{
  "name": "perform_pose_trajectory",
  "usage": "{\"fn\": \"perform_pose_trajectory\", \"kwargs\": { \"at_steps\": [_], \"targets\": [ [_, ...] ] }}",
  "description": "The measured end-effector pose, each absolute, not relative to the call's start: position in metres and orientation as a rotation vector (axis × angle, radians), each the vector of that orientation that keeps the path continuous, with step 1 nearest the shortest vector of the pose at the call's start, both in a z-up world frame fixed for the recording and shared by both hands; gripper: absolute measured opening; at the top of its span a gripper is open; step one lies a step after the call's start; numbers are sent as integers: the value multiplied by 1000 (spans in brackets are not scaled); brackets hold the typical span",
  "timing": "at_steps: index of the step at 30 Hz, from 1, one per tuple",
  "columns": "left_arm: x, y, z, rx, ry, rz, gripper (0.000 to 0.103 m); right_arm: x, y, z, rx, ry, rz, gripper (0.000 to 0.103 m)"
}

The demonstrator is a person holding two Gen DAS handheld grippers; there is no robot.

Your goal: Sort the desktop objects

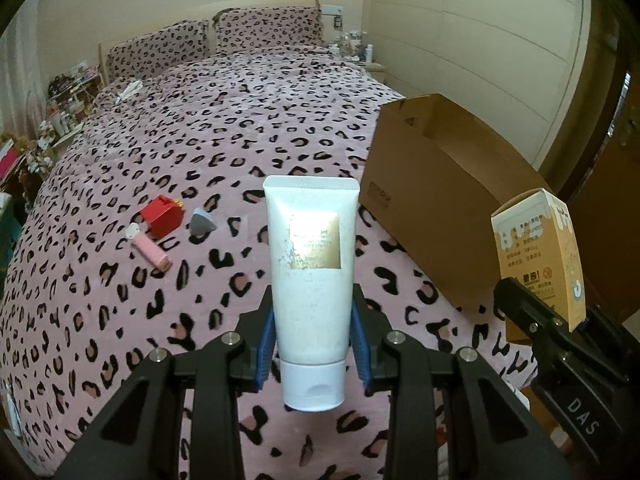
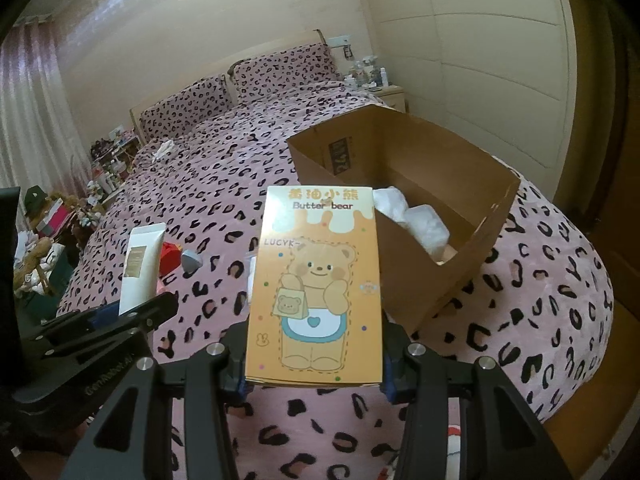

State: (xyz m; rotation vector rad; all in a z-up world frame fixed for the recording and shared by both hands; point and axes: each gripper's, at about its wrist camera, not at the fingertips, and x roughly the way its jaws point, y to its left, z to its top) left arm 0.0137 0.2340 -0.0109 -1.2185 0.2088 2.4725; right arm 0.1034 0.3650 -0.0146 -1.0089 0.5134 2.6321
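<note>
My left gripper (image 1: 313, 340) is shut on a white cream tube (image 1: 310, 280) with a gold label, held upright, cap toward me, above the bed. My right gripper (image 2: 316, 376) is shut on an orange Butter bear box (image 2: 316, 288), held upright just left of the open cardboard box (image 2: 472, 184). In the left wrist view the orange box (image 1: 540, 256) and the right gripper (image 1: 560, 328) show at the right, beside the cardboard box (image 1: 440, 200). In the right wrist view the tube (image 2: 140, 268) and the left gripper (image 2: 108, 320) show at the left.
A red box (image 1: 162, 216), a grey triangular object (image 1: 201, 222) and a pink and white stick-shaped object (image 1: 148, 250) lie on the leopard-print bedspread (image 1: 240, 128). White packing material (image 2: 416, 220) lies in the cardboard box. Cluttered shelves stand left of the bed, a nightstand (image 2: 394, 94) behind.
</note>
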Motion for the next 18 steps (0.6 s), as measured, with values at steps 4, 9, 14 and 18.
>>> {"fn": "perform_pose_trajectory", "kwargs": {
  "at_steps": [4, 9, 14, 18],
  "targets": [
    [15, 246, -10, -1206, 222, 2441, 33, 108, 372, -14, -999, 515, 2617, 47],
    [17, 259, -9, -1187, 238, 2408, 33, 116, 379, -12, -987, 515, 2595, 47],
    [19, 271, -8, -1174, 247, 2381, 33, 122, 388, -12, -975, 519, 2573, 47],
    [19, 279, -6, -1160, 259, 2363, 33, 125, 395, -11, -965, 524, 2554, 47]
  ]
}}
